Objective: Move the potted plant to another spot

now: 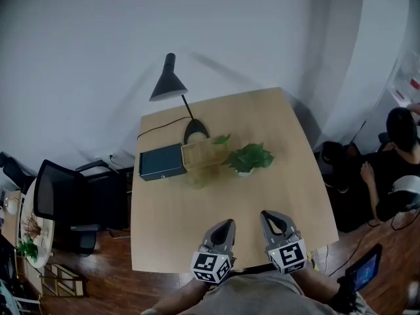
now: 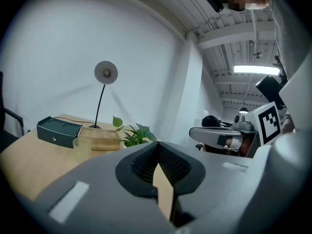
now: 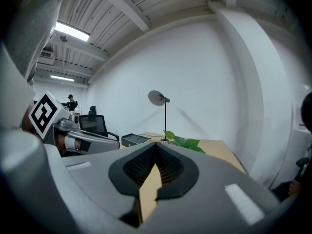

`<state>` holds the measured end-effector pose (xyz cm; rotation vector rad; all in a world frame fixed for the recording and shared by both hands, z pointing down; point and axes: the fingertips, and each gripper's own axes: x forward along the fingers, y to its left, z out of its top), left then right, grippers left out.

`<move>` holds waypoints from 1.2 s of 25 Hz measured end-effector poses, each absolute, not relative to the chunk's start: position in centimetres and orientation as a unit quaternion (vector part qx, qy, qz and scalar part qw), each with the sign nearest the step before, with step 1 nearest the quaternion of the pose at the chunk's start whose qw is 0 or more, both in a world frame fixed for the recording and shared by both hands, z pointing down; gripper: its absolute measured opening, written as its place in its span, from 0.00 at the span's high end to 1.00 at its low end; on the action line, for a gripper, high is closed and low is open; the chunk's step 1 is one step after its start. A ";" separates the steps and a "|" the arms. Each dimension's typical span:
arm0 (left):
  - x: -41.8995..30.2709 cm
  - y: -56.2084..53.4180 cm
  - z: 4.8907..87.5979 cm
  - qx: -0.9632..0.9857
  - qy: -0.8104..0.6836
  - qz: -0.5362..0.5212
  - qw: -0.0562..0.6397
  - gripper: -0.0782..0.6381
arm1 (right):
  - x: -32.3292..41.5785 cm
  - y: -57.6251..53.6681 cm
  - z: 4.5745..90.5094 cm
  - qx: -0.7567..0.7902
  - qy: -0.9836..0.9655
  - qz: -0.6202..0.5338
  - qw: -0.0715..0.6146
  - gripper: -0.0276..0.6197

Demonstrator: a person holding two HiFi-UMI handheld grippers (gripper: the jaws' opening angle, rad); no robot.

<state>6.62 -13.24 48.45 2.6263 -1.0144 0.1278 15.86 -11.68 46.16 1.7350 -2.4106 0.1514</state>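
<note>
The potted plant (image 1: 249,157), green leaves in a small white pot, stands on the wooden table (image 1: 190,222) near its far middle. It also shows in the left gripper view (image 2: 134,135) and in the right gripper view (image 3: 184,141), well ahead of both grippers. My left gripper (image 1: 228,224) and right gripper (image 1: 268,214) hover side by side over the table's near edge, pointing at the plant. Both are shut with nothing between the jaws (image 2: 157,146) (image 3: 156,146).
A black desk lamp (image 1: 169,81), a dark green box (image 1: 161,162), a light wooden box (image 1: 205,154) and a translucent cup (image 2: 82,148) sit left of the plant. A black office chair (image 1: 59,195) stands left of the table. A person (image 1: 400,146) sits at the right.
</note>
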 end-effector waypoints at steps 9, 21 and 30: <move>9.9 -18.7 51.7 0.913 -0.371 0.071 0.152 0.89 | 18.4 -17.1 48.9 0.567 -0.815 0.072 0.095 0.95; 13.4 -25.7 61.8 0.895 -0.399 0.157 0.122 0.66 | 21.0 -20.9 54.4 0.553 -0.815 0.125 0.121 0.95; 16.5 -30.9 66.3 0.889 -0.415 0.169 0.091 0.34 | 23.2 -21.1 56.8 0.547 -0.812 0.148 0.136 0.95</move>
